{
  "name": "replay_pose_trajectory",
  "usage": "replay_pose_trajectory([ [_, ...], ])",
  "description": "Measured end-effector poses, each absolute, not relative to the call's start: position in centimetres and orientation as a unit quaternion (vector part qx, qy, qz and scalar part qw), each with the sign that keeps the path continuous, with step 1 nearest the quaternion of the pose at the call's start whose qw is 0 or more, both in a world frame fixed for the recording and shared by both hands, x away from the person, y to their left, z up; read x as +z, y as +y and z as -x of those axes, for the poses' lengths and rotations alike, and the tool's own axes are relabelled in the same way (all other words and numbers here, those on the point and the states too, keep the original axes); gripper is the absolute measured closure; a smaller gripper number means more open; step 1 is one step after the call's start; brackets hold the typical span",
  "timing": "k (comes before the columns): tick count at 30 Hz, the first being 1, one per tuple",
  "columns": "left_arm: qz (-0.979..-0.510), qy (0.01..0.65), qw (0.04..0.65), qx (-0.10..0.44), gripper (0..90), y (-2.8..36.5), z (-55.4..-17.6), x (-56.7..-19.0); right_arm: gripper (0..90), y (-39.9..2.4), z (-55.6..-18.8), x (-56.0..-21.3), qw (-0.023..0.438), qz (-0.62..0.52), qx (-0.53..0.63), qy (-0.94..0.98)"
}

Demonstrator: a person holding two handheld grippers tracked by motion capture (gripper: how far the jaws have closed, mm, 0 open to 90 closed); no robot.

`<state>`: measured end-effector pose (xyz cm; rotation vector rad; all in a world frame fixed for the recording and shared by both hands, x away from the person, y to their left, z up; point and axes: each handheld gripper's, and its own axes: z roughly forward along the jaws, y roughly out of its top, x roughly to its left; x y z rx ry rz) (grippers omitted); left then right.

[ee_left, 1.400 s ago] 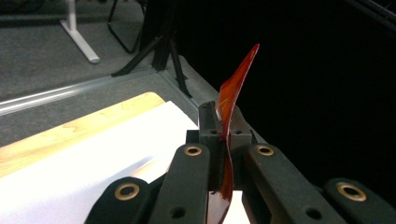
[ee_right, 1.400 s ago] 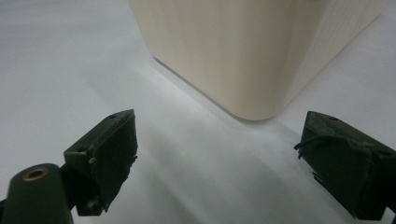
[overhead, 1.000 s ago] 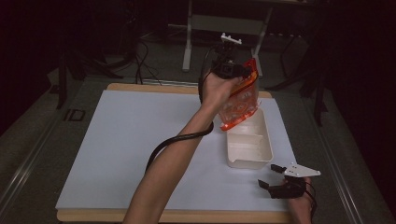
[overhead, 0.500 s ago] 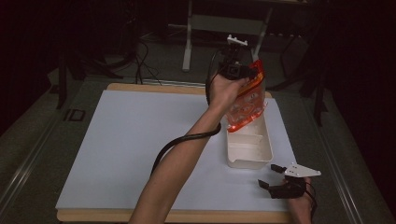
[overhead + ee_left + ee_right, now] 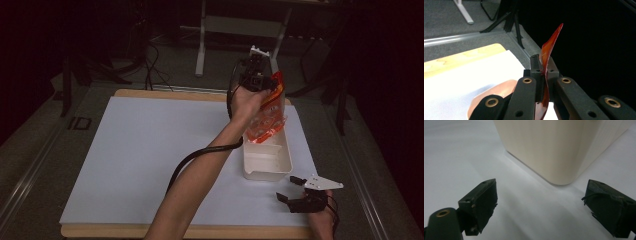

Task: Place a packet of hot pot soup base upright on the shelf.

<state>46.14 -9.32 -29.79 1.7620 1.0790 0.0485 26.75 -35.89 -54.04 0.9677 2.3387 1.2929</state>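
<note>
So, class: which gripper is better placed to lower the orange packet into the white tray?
Left. The left gripper is shut on the orange packet, hanging over the white tray. The right gripper is open beside the tray.

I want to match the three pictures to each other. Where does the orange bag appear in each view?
High view: the orange bag hangs at upper centre-right, above the far end of the white tray.
Left gripper view: the bag's edge rises at centre, pinched by the left gripper.
Right gripper view: no bag here; a corner of the tray is at the top.
Shared landmark: the white tray on the white sheet.
</note>
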Motion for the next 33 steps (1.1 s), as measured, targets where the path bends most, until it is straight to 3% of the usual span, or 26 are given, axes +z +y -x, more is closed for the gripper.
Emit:
replay_pose_trajectory([
  [10,-0.729,0.469,0.499,0.027,89.9,-9.1,-46.1,-29.7,11.1,-35.8,-26.7,-54.0,0.148,-0.337,0.446,0.816],
  [33,-0.791,0.437,0.429,0.016,89.2,-11.1,-47.1,-32.8,11.2,-35.8,-26.8,-54.1,0.146,-0.333,0.445,0.819],
])
